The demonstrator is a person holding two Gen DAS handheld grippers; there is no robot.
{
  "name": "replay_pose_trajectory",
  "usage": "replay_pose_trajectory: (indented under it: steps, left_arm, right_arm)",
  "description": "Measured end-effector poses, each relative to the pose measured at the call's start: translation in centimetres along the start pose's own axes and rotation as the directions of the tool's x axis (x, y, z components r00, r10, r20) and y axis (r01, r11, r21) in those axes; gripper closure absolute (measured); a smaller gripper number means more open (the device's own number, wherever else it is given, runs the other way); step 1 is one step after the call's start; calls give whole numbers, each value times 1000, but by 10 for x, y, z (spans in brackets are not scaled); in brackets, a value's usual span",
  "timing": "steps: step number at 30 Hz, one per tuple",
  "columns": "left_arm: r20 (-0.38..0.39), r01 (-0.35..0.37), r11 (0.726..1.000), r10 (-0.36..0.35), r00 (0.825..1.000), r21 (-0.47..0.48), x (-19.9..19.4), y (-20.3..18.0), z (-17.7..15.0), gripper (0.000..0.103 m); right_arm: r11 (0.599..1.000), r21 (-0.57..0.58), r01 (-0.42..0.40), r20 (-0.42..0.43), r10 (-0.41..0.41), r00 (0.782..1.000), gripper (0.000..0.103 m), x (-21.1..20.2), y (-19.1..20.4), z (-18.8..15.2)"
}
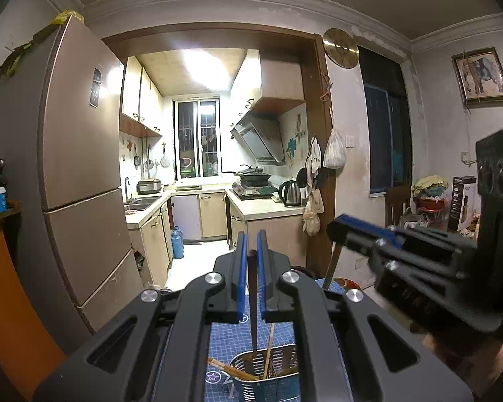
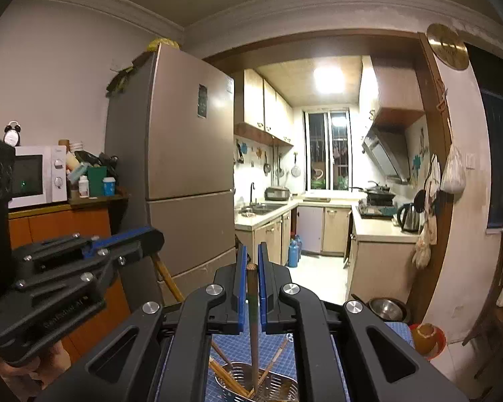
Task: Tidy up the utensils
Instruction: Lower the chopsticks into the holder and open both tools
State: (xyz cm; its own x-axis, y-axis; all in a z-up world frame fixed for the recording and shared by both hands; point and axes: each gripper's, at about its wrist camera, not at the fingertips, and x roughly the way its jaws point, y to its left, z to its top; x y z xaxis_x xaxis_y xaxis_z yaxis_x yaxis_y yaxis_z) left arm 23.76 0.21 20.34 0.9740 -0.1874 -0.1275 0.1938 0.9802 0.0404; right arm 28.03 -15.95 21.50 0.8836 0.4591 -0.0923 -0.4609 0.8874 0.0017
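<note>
While both chopsticks hang point-down over the same slotted metal utensil holder (image 1: 265,373), each is pinched between a separate pair of blue-padded fingers. Left gripper (image 1: 250,251): jaws clenched on a dark chopstick (image 1: 253,305), held near upright, its upper end between the pads and its thin tip reaching down to the holder's mouth. Right gripper (image 2: 251,261): jaws likewise closed on a brownish chopstick (image 2: 253,328), blunt top showing between the pads, lower end going down into the holder; whether either tip touches the bottom cannot be told. Holder sits on a blue gridded mat (image 1: 224,338), below and between the two tools. Inside it already: several loose wooden chopsticks (image 1: 233,370) leaning against the rim at a slant, one pale stick more upright. Seen from the right wrist camera, the left gripper comes in from the left edge, gripping its stick well above the holder; the left wrist camera shows the right gripper mirrored on its right side. Further out: tall brown fridge (image 2: 187,167), white microwave (image 2: 38,176) on an orange cabinet (image 2: 60,231), lit kitchen through the doorway with a steel kettle (image 1: 291,192) on the counter, round brass clock (image 1: 340,48) on the wall.
</note>
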Motion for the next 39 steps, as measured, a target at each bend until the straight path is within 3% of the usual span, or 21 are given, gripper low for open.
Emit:
replay_pose_trajectory:
  steps: [17,39]
  left_arm:
    - [-106,1,1000,-3,994,-14,63,6,-41,99]
    - [-148,-16,1000,13,989,-24,77,7,-56,99]
  right_arm:
    - [999,20,30,-95,-28,995,96,59,-28,-41]
    - [999,0,41,-126,-41,991,96,72,-33,-56]
